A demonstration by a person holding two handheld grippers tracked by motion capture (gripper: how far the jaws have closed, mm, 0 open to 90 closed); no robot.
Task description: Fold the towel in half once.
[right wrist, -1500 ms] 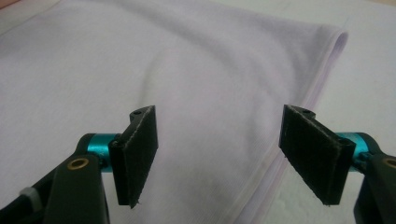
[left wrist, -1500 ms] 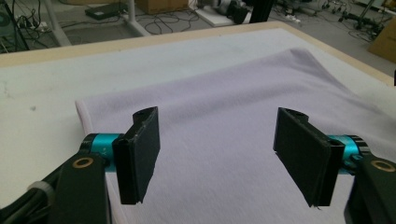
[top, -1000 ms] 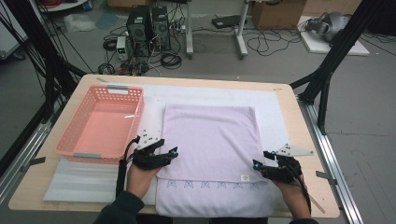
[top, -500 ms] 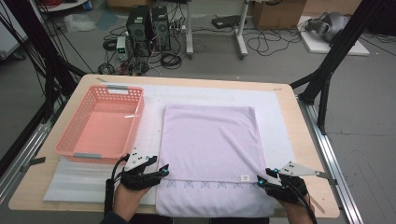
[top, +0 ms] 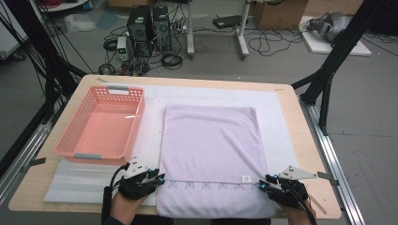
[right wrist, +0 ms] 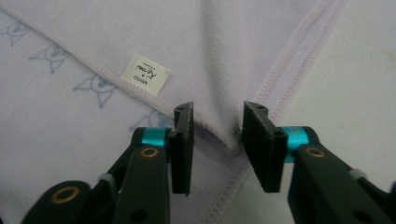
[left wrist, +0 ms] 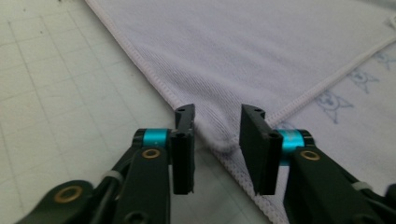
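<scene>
Lilac towel (top: 211,145) lies flat on the bench (top: 305,117), just right of the pink basket (top: 101,126), folded (top layer's hem stops short of the near edge). Left hand-held gripper (left wrist: 217,133) at the top layer's near-left corner, right hand-held gripper (right wrist: 217,128) at its near-right corner beside the white label (right wrist: 145,73). Both jaws have just been closing; each corner sits between them, pads not yet pressing.
</scene>
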